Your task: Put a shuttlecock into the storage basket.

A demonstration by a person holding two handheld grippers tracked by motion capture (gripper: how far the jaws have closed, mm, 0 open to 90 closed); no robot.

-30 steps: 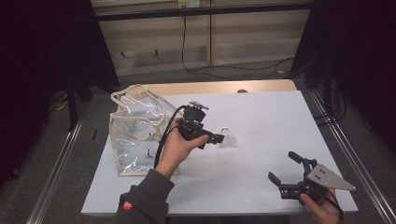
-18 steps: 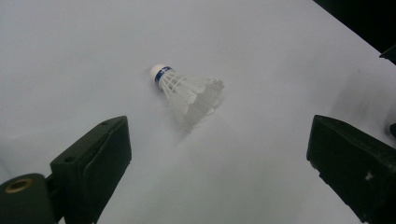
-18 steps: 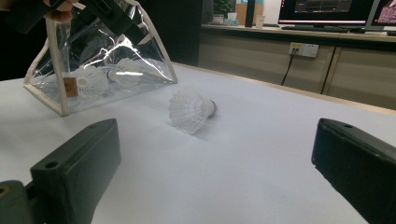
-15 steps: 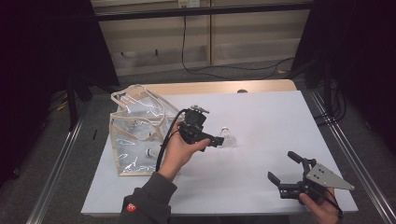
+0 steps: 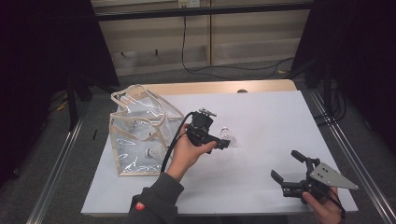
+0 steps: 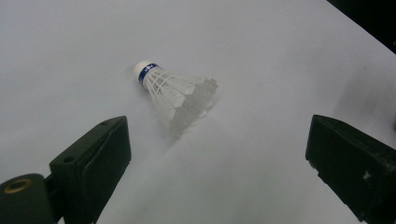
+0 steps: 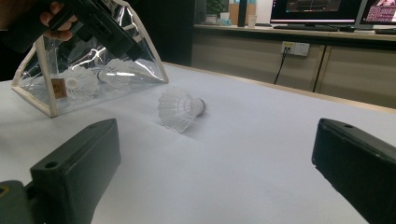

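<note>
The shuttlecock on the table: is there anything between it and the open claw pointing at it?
No. In the left gripper view, bare white table lies between the left gripper and the shuttlecock, which lies on its side.

overhead view, two low gripper views

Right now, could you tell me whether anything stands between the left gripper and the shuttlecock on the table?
Nothing visible does. The left gripper hovers over the shuttlecock, jaws open, and in its own view there is bare white table between the jaws and the shuttlecock lying on its side.
</note>
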